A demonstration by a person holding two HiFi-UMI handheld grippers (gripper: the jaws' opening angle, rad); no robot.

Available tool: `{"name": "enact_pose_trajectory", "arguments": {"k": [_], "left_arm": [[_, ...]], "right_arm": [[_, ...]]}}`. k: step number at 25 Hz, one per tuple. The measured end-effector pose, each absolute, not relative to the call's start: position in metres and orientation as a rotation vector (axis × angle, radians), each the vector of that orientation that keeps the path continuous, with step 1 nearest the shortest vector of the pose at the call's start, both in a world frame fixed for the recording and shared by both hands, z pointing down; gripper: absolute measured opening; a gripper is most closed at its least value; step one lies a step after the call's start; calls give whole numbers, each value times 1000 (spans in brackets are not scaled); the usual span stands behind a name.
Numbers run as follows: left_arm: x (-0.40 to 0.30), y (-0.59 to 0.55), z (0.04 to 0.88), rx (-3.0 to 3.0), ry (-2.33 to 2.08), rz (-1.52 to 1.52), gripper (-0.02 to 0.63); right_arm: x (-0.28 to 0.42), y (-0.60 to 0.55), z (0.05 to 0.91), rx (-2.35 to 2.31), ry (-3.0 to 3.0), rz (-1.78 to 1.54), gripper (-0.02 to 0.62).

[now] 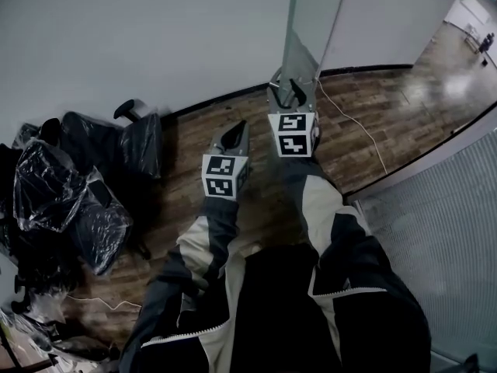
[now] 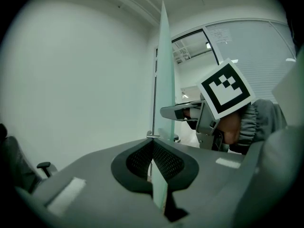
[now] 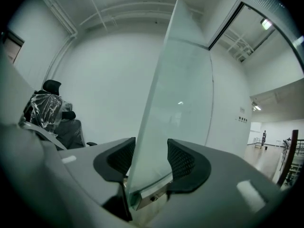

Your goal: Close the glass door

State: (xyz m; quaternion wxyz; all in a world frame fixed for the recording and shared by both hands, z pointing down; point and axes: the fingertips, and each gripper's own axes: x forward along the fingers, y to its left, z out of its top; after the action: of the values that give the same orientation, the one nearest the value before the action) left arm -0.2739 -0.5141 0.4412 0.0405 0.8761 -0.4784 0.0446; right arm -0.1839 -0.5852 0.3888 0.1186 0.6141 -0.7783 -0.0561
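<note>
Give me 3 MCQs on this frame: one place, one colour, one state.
1. The wrapped chairs stand: A at the head view's left; B at its right; C on a table.
2. The floor is: A grey; B brown; C white.
3. The right gripper has its jaws: A open round the door edge; B shut on it; C shut, empty.
1A: they sit by the left edge. 2B: brown planks. 3A: a gap shows beside the glass.
</note>
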Motion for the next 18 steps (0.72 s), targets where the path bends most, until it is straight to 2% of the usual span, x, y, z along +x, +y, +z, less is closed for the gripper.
{"name": "enact_pose_trajectory", "arguments": {"k": [18], "left_arm": [[-225,-525,425,2787,-1352,128,0]], "right_arm": [[-148,-563,390,1828,-2284,-122,206]]}}
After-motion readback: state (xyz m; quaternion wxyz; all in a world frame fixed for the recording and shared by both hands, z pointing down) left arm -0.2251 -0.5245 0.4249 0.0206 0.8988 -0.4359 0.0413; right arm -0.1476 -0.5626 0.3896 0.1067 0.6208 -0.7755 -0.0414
